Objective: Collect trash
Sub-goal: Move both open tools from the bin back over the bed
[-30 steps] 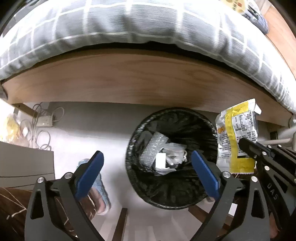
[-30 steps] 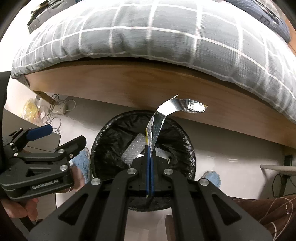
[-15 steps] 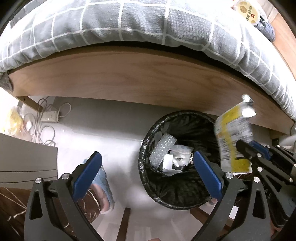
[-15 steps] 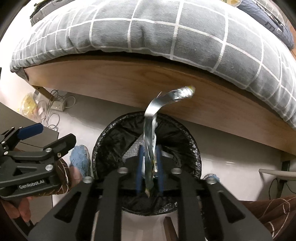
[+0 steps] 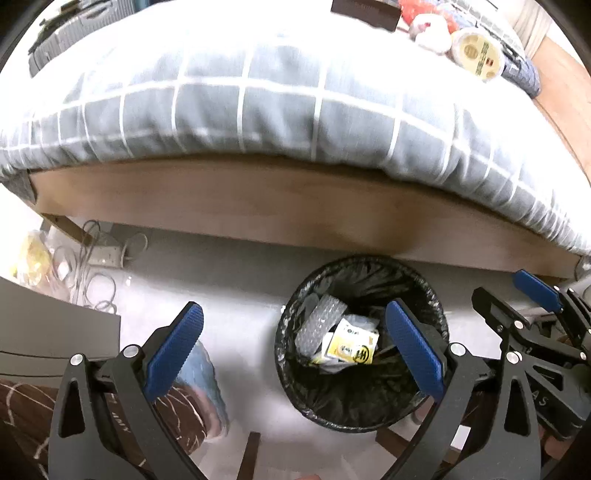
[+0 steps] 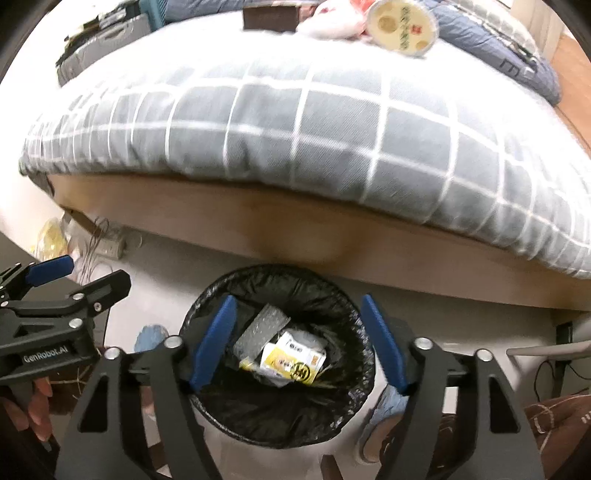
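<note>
A round bin with a black liner [image 5: 424, 295] [image 6: 343, 306] stands on the floor beside the bed. Inside it lie a yellow and white snack wrapper [image 5: 351, 343] [image 6: 291, 360] and a piece of bubble wrap [image 5: 319, 321] [image 6: 260, 326]. My left gripper [image 5: 295, 345] is open and empty, above the bin's left side. My right gripper [image 6: 299, 339] is open and empty, directly above the bin. The right gripper also shows at the right edge of the left wrist view [image 5: 517, 299], and the left gripper at the left edge of the right wrist view [image 6: 85, 275].
A bed with a grey checked duvet [image 5: 280, 110] [image 6: 332, 122] and a wooden side board [image 5: 258, 210] runs behind the bin. On the bed lie a round yellow-lidded container [image 6: 402, 24] [image 5: 476, 51] and other items. A power strip with cables [image 5: 99, 254] lies on the floor at left.
My right gripper opened and let go of the yellow snack wrapper, which now lies in the bin. Both grippers have risen, so more of the bed top shows.
</note>
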`<state>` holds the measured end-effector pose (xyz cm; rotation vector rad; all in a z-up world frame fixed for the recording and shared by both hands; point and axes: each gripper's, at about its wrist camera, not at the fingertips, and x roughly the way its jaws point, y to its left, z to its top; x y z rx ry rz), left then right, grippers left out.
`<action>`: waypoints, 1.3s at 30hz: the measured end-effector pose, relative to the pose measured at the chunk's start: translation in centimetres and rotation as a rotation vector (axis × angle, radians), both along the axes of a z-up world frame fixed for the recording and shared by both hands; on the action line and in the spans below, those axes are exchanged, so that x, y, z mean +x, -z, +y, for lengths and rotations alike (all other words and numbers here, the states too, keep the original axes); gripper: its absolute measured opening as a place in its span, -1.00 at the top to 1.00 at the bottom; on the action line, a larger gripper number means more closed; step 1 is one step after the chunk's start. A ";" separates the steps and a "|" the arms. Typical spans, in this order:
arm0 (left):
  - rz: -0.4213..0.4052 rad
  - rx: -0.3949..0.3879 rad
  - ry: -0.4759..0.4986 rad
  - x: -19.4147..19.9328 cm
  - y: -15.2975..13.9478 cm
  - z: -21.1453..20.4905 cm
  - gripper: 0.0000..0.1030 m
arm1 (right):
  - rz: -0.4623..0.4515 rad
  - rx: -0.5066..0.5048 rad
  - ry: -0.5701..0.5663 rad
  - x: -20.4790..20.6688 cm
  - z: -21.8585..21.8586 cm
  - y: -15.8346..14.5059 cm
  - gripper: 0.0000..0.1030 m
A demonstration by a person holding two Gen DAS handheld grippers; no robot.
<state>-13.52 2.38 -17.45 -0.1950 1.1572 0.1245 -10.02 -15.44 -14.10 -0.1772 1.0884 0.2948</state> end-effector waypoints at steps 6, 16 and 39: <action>-0.077 0.011 0.007 0.6 -3.5 -0.6 -0.89 | -0.098 0.007 0.051 0.3 -1.7 -2.9 -0.76; -0.149 0.010 0.052 0.9 -6.8 -2.5 -0.89 | -0.197 0.037 0.106 0.8 -4.1 -6.8 -0.85; -0.266 0.011 0.101 13.3 -14.1 -1.3 -0.89 | -0.350 0.047 0.184 12.1 -5.5 -14.5 -0.85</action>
